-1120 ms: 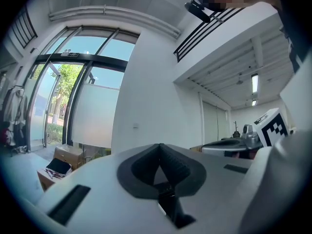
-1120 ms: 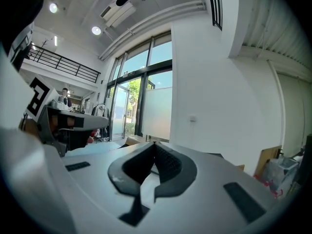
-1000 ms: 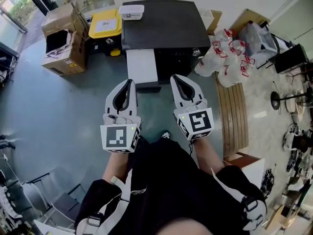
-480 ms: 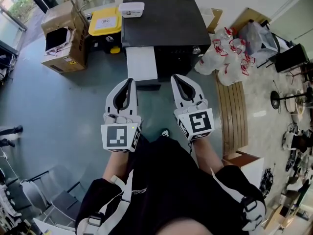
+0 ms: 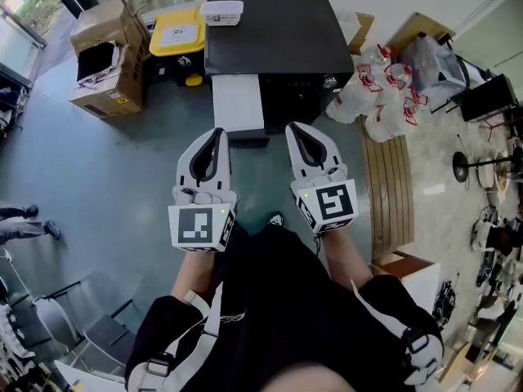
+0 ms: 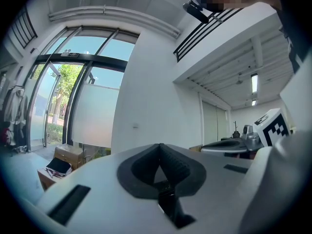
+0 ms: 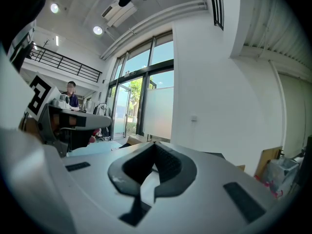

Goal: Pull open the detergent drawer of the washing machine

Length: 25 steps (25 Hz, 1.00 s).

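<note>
The left tongs (image 5: 215,137) were shut tight, with nothing in them. The right tongs (image 5: 294,133) were shut tight too, and empty. Both pointed flat ahead, side by side, up in the air and touching nothing. Their pads (image 6: 176,167) were black and bumpy, and their shells were smooth, round and white.

Just ahead of the tongs and lower down stood the washing machine (image 5: 274,35), a big black box with a flat, dull top. A long white piece (image 5: 237,104) stuck out of its front, right ahead of the left tongs. I think that was the detergent drawer. It looked pulled out, but I could not be sure from up here. If it was out, the job was as good as done. If not, the tongs had yet to reach it and pull.

Left of the left tongs were brown cardboard boxes (image 5: 106,55) and a yellow lid (image 5: 176,37). Right of the right tongs lay crinkly plastic bags (image 5: 376,88) and some wooden slats (image 5: 391,186)
</note>
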Each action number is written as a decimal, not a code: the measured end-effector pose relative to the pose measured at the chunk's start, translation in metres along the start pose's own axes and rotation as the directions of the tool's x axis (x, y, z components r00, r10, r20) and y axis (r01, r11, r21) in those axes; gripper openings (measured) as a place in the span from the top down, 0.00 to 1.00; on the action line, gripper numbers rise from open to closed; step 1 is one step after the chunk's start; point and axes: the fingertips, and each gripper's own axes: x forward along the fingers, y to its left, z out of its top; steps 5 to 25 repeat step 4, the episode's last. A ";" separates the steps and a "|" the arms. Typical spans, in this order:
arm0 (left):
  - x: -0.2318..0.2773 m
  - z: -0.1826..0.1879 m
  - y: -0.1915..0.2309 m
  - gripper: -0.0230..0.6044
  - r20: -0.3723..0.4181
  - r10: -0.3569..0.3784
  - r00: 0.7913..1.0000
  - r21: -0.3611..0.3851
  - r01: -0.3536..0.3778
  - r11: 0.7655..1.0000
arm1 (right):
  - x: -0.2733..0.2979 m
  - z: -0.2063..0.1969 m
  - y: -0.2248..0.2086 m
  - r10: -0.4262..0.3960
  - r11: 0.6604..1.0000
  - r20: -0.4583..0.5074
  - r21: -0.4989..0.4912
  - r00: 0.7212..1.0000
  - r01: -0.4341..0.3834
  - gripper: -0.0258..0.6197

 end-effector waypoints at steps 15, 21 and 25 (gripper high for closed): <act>0.000 0.001 -0.001 0.93 -0.003 0.001 1.000 -0.002 -0.001 1.000 | -0.001 0.000 0.000 0.001 1.000 0.001 0.002 1.000 -0.001 0.95; 0.000 0.001 -0.001 0.93 -0.003 0.001 1.000 -0.002 -0.001 1.000 | -0.001 0.000 0.000 0.001 1.000 0.001 0.002 1.000 -0.001 0.95; 0.000 0.001 -0.001 0.93 -0.003 0.001 1.000 -0.002 -0.001 1.000 | -0.001 0.000 0.000 0.001 1.000 0.001 0.002 1.000 -0.001 0.95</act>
